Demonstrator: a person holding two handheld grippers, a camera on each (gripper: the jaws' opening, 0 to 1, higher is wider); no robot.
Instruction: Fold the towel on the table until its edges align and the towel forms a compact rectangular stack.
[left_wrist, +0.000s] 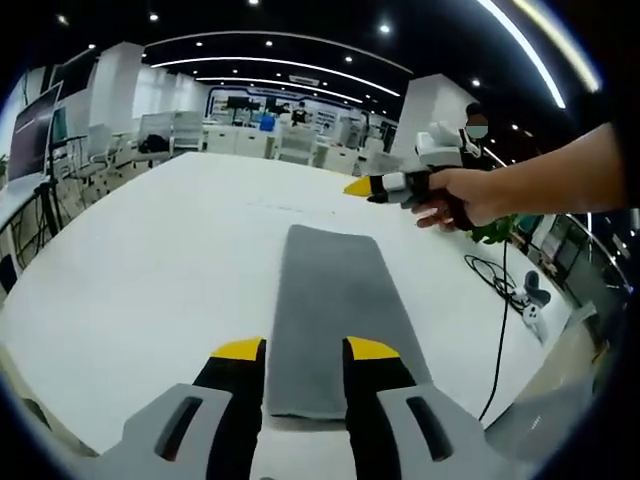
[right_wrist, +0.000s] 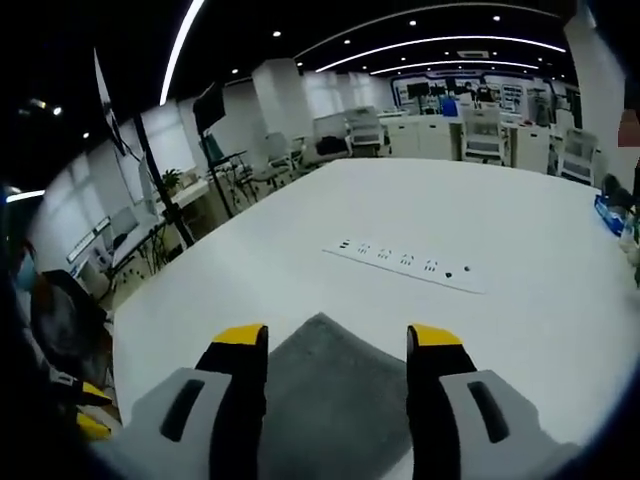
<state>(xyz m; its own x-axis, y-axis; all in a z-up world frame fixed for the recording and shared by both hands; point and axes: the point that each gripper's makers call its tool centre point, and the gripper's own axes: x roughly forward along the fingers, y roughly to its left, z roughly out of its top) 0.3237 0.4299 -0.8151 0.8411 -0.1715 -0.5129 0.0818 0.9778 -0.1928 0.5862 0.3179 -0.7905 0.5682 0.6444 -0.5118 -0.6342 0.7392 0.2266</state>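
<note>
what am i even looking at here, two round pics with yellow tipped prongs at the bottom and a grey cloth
A person holds a handheld tool in each hand; no robot. Each tool carries a camera looking along its own fingers. In the left gripper view, the left gripper hangs open over one short end of a grey towel, folded into a long strip on a white table. The right gripper is open above the other end; its view shows a power strip beyond. Nothing is held.
</note>
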